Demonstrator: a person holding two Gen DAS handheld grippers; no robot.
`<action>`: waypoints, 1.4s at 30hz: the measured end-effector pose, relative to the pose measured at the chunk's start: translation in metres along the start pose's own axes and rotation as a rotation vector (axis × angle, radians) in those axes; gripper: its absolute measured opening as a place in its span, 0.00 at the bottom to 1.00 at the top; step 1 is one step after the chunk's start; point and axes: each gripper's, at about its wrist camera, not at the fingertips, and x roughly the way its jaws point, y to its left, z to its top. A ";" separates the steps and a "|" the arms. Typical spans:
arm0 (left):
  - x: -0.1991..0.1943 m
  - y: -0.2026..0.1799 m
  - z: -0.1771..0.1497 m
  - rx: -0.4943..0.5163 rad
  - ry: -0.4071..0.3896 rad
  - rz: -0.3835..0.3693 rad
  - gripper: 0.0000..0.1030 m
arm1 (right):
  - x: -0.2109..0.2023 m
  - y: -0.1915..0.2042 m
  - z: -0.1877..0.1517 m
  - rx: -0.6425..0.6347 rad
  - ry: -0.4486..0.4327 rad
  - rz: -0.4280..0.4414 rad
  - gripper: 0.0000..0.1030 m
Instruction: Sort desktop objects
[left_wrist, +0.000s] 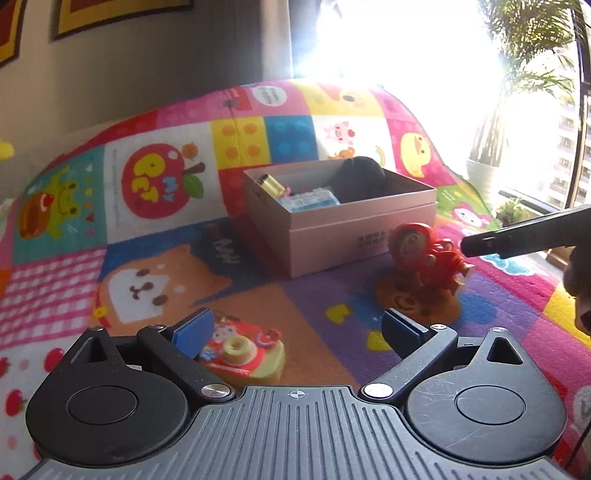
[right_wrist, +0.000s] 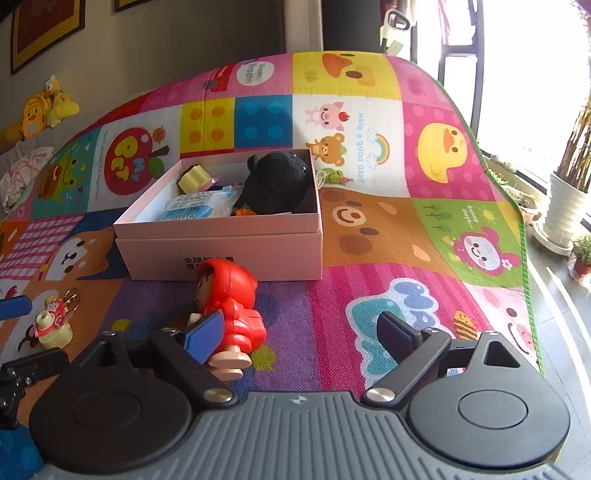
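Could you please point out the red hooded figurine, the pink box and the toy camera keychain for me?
red hooded figurine (right_wrist: 236, 295), right wrist view, on the red hood and jacket.
pink box (right_wrist: 221, 254), right wrist view, on its near side wall.
toy camera keychain (left_wrist: 243, 354), left wrist view, on its front by the lens.

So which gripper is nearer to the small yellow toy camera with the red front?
Left. The left gripper has the toy camera beside its left finger; the right gripper is at the red-hooded figurine.

Red-hooded doll (right_wrist: 231, 314) upright on mat, just before pink box (right_wrist: 221, 254); toy camera (left_wrist: 242, 356) nr left.
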 end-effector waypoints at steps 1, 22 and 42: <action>0.000 0.003 0.001 0.006 0.006 0.011 0.98 | -0.003 0.000 -0.003 0.009 -0.017 0.002 0.88; 0.030 0.011 -0.014 -0.082 0.187 -0.007 1.00 | 0.012 0.068 -0.009 -0.325 -0.024 -0.022 0.87; 0.030 0.014 -0.015 -0.101 0.196 0.004 1.00 | -0.030 0.023 -0.020 -0.096 0.156 0.200 0.78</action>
